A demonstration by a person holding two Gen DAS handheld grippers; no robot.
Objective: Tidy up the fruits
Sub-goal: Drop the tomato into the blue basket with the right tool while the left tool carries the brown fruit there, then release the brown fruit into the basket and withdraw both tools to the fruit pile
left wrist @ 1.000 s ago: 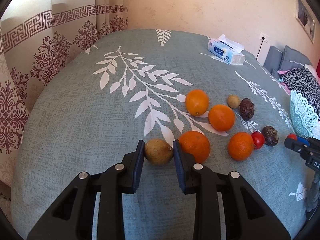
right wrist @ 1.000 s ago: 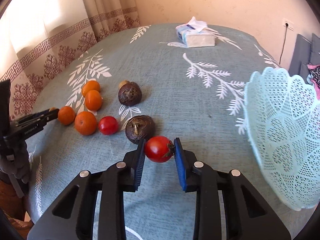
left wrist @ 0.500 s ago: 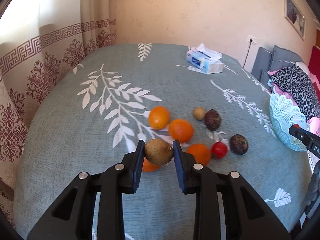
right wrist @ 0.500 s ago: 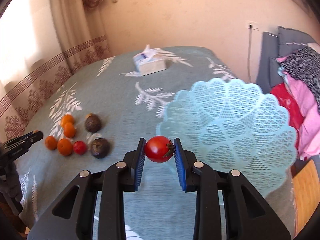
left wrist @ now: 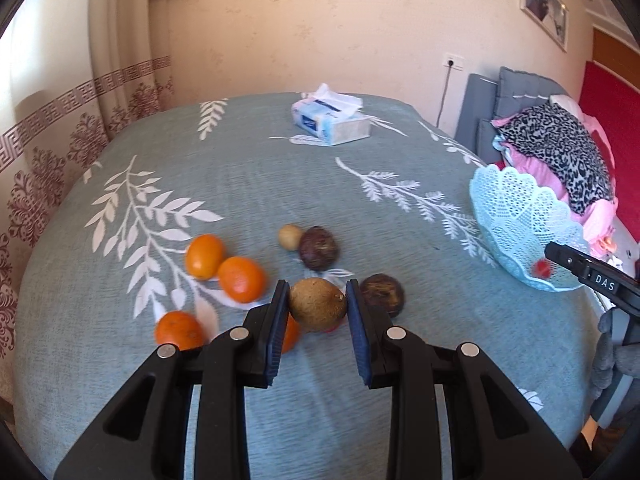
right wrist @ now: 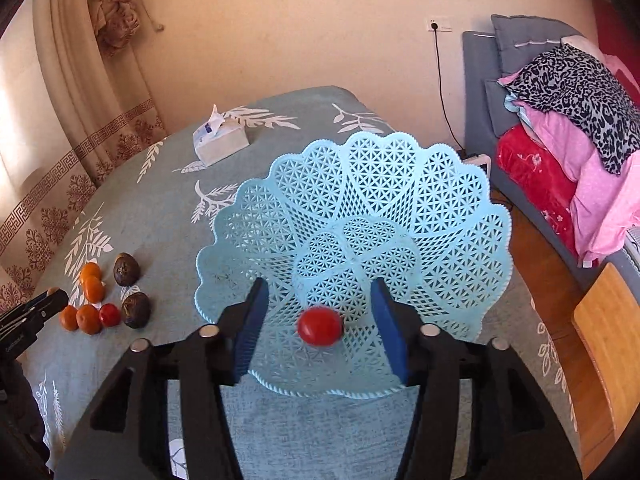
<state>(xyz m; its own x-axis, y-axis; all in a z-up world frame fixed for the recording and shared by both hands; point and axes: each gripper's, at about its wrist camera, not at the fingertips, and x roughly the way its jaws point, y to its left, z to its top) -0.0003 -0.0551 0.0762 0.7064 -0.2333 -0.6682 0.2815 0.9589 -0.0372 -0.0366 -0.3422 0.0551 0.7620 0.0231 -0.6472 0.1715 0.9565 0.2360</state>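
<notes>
**Readable markings in the two wrist views**

Left wrist view: the white letters "DAS" stand on the black arm of the right gripper [left wrist: 592, 276] at the right edge. The tissue box [left wrist: 330, 123] bears blue print, too small to read. Right wrist view: faint white lettering on the left gripper [right wrist: 28, 320] at the left edge is illegible.
</notes>
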